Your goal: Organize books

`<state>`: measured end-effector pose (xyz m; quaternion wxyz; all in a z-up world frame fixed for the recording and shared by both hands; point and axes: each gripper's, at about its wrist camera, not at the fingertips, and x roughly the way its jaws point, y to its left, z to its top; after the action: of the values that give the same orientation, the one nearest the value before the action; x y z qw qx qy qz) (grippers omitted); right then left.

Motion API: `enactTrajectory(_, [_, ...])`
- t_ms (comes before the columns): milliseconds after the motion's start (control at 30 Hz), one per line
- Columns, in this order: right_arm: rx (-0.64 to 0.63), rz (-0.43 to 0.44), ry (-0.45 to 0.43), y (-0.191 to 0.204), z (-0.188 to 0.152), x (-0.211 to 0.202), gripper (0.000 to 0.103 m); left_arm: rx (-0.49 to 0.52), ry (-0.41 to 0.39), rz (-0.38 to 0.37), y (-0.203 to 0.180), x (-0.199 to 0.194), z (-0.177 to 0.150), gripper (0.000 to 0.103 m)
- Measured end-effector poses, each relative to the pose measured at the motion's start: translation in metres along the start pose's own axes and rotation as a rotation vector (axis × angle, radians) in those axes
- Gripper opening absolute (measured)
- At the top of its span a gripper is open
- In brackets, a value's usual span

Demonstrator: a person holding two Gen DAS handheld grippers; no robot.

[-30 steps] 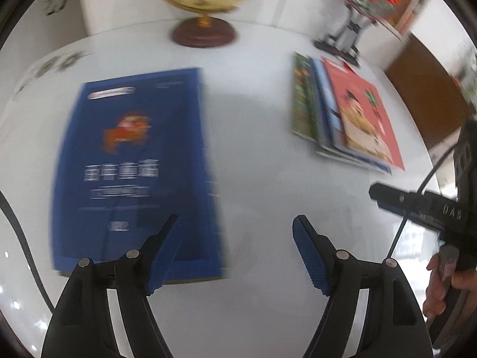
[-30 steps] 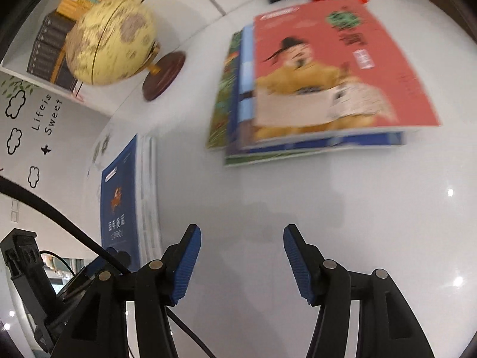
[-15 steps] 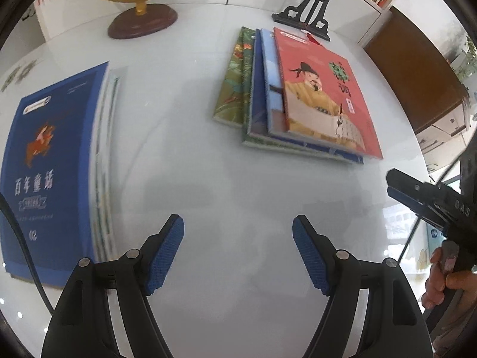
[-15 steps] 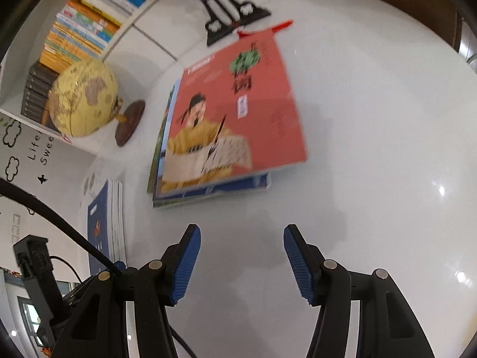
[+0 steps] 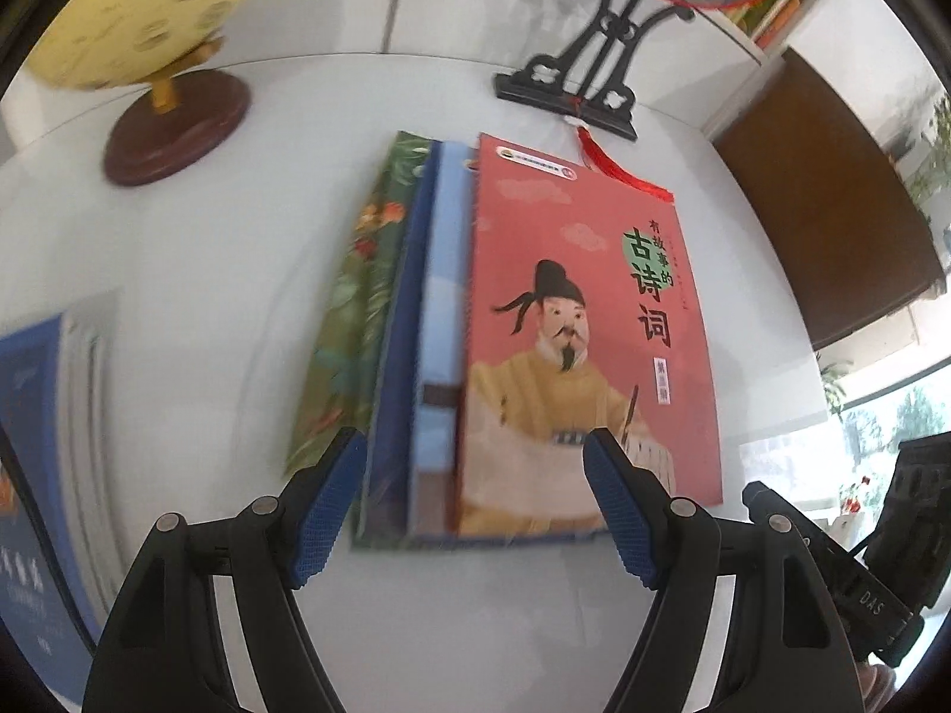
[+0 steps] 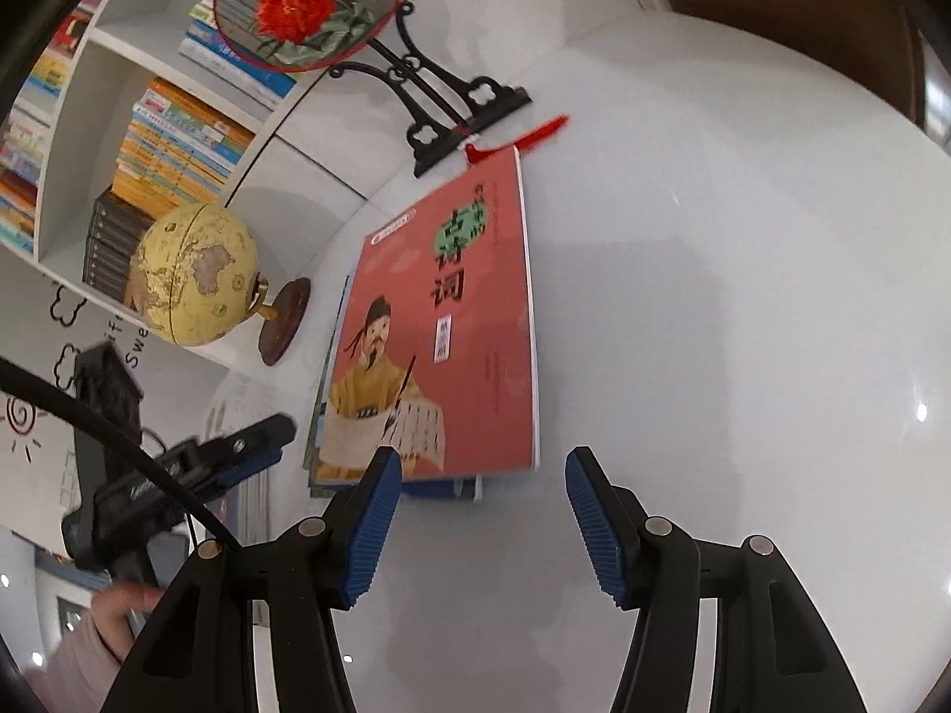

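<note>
A stack of books lies on the white table (image 5: pixel 178 309). A red book (image 5: pixel 582 327) with a figure in yellow is on top, over a light blue book (image 5: pixel 440 356) and a green book (image 5: pixel 350 309). My left gripper (image 5: pixel 475 499) hangs open over the stack's near edge with nothing between its fingers. The right wrist view has the red book (image 6: pixel 440 344) ahead and to the left. There my right gripper (image 6: pixel 475 511) is open and empty just short of the stack's near right corner. A dark blue book (image 5: pixel 30 475) lies apart at the far left.
A yellow globe (image 5: pixel 137 30) on a brown base stands at the back left. A round fan on a black stand (image 5: pixel 594 83) is behind the stack, its red tassel touching the red book. A bookshelf (image 6: pixel 166 136) lines the wall. A hand (image 6: pixel 119 606) holds the left gripper (image 6: pixel 261 445).
My left gripper has swung from over the dark blue book across to the stack. The right gripper has moved toward the stack's right side, turning so the red book now sits upright ahead.
</note>
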<state>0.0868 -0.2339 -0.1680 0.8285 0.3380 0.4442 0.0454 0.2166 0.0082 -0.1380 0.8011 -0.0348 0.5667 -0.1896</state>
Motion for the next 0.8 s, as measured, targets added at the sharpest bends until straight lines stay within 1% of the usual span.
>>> enactTrajectory(67, [-0.016, -0.004, 0.009, -0.002, 0.007, 0.007, 0.056, 0.028, 0.008, -0.014, -0.007, 0.008, 0.004, 0.074])
enactTrajectory(100, [-0.012, 0.003, 0.017, -0.004, 0.009, 0.011, 0.056, 0.039, 0.015, -0.040, -0.010, 0.013, 0.006, 0.074])
enactTrajectory(133, [0.005, 0.021, 0.029, -0.007, 0.011, 0.017, 0.056, 0.051, 0.021, -0.048, -0.012, 0.017, 0.007, 0.075])
enactTrajectory(167, [0.044, 0.052, 0.048, -0.012, 0.012, 0.024, 0.056, 0.067, 0.010, -0.032, -0.014, 0.018, 0.009, 0.078])
enactTrajectory(233, [0.104, 0.089, 0.064, -0.019, 0.013, 0.032, 0.056, 0.084, -0.003, -0.017, -0.016, 0.022, 0.011, 0.080])
enactTrajectory(300, [0.117, 0.080, 0.062, -0.023, 0.014, 0.037, 0.056, 0.040, 0.013, -0.040, -0.009, 0.028, 0.013, 0.081])
enactTrajectory(333, [0.112, 0.090, 0.062, -0.023, 0.014, 0.039, 0.056, 0.024, -0.009, -0.059, -0.007, 0.025, 0.013, 0.081])
enactTrajectory(367, [0.109, 0.092, 0.062, -0.022, 0.014, 0.040, 0.056, 0.012, -0.011, -0.068, -0.005, 0.025, 0.012, 0.081])
enactTrajectory(433, [0.097, 0.091, 0.069, -0.019, 0.016, 0.042, 0.056, 0.020, -0.019, -0.066, -0.006, 0.024, 0.011, 0.081])
enactTrajectory(500, [0.077, 0.069, 0.080, -0.013, 0.018, 0.047, 0.050, 0.054, -0.010, -0.041, -0.011, 0.025, 0.011, 0.081])
enactTrajectory(533, [0.063, 0.053, 0.091, -0.009, 0.018, 0.050, 0.044, 0.073, 0.001, -0.026, -0.014, 0.025, 0.011, 0.081])
enactTrajectory(567, [0.049, 0.036, 0.105, -0.005, 0.018, 0.053, 0.037, 0.073, 0.006, -0.025, -0.015, 0.025, 0.011, 0.081])
enactTrajectory(633, [0.030, 0.009, 0.105, -0.001, 0.017, 0.053, 0.029, 0.049, 0.001, -0.048, -0.012, 0.022, 0.010, 0.081])
enactTrajectory(733, [-0.021, -0.025, 0.075, 0.007, 0.016, 0.045, 0.022, 0.036, -0.005, -0.075, -0.012, 0.016, 0.006, 0.081])
enactTrajectory(767, [-0.048, -0.035, 0.067, 0.010, 0.016, 0.042, 0.021, 0.045, -0.008, -0.078, -0.015, 0.014, 0.004, 0.081])
enactTrajectory(800, [-0.075, -0.048, 0.061, 0.014, 0.016, 0.040, 0.021, 0.063, -0.002, -0.101, -0.020, 0.011, 0.001, 0.082])
